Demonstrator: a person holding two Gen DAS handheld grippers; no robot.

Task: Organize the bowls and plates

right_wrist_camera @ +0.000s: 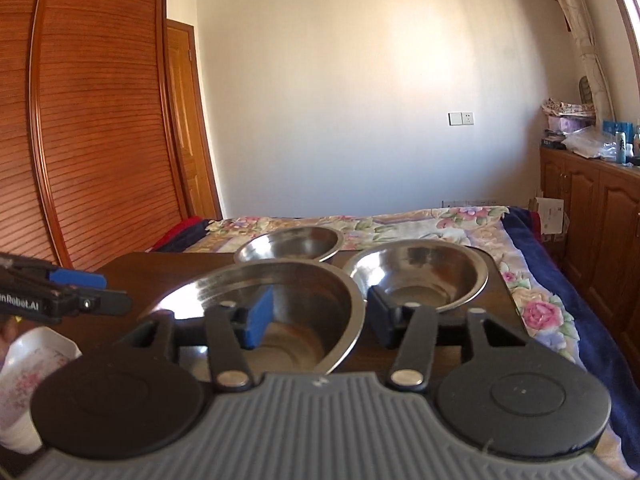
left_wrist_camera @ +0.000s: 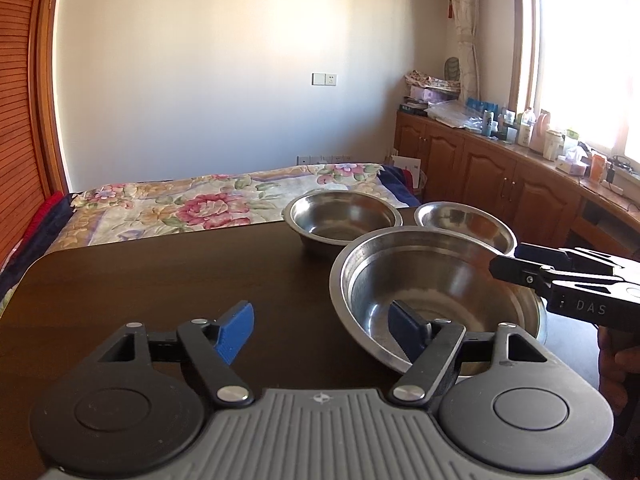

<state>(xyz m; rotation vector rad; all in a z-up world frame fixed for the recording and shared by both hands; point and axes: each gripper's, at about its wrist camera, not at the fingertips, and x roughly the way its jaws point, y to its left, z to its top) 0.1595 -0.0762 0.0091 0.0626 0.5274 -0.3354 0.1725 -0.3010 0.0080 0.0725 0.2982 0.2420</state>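
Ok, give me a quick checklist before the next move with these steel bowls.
1. Left gripper jaws open, nothing between: ok.
2. Right gripper jaws open, straddling the large bowl rim, pads not pressing: ok.
3. Three bowls upright on the table: ok.
4. Bowls nested: not ok, still separate.
5. Far bowl near the table edge: cannot tell how close.
6. Floral dish in the way of the bowls: ok, off to one side.
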